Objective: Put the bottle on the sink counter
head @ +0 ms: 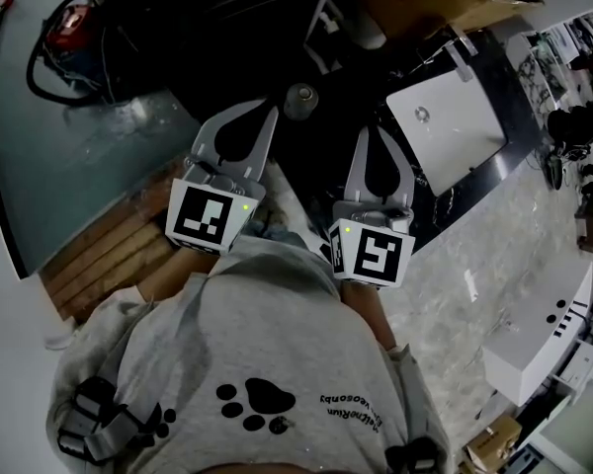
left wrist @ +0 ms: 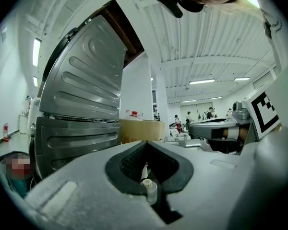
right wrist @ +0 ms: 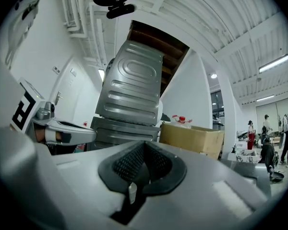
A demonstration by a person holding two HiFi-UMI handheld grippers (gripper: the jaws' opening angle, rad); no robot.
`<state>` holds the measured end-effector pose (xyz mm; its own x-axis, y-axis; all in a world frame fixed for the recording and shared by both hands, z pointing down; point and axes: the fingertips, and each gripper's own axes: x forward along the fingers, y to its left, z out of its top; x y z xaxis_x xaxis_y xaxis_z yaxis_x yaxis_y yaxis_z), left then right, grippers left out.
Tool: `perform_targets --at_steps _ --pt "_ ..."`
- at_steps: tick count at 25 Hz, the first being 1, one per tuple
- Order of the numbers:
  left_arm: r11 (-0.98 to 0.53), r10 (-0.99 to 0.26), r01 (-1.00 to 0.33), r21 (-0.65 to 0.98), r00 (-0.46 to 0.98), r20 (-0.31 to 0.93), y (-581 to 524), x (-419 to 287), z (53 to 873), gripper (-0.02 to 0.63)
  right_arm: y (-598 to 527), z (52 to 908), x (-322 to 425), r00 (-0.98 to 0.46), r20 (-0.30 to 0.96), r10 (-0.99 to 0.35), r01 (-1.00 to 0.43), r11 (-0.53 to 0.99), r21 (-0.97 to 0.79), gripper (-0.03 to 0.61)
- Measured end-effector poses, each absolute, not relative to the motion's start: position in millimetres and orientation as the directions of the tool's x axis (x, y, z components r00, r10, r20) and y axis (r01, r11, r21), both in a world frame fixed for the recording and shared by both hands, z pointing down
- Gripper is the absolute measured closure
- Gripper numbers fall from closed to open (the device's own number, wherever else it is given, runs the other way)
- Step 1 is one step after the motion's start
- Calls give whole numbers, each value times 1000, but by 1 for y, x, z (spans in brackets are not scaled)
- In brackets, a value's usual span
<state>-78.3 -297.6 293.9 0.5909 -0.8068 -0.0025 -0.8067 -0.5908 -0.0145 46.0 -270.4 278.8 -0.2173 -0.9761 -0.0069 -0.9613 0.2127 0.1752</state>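
My left gripper (head: 260,115) and right gripper (head: 372,134) are held side by side in front of the person's chest, pointing forward. In the left gripper view the jaws (left wrist: 145,143) meet at the tip with nothing between them. In the right gripper view the right gripper (right wrist: 144,144) is shut and empty too. Just beyond the tips a small round grey thing (head: 299,100) stands on the dark floor, perhaps a bottle seen from above. A white sink basin (head: 453,136) sits in a black counter (head: 509,107) to the right. A red-capped bottle (right wrist: 184,120) stands on a cardboard box (right wrist: 192,138).
A ribbed grey metal appliance (left wrist: 81,104) rises ahead of both grippers. Wooden slats (head: 109,255) lie at the left by a glass panel (head: 69,156). White furniture (head: 534,344) stands at the lower right. People stand far off in the hall (right wrist: 252,134).
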Motion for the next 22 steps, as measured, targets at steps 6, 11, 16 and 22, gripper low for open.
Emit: perform_targets --at_steps 6,11,16,22 --pt "-587 -810 -809 -43 587 5 -289 -79 287 612 -261 275 40 -234 -12 -972 -954 227 194 577" --pt "-585 -811 -810 -46 585 10 -285 -78 289 612 -258 286 35 -249 10 -968 -951 247 185 577" --pt "-588 -809 -808 -33 588 12 -282 -78 291 612 -258 289 34 -253 14 -967 -953 252 171 577" --pt "-589 -808 -808 -26 589 18 -281 -77 296 612 -258 295 32 -256 29 -966 -952 258 163 577"
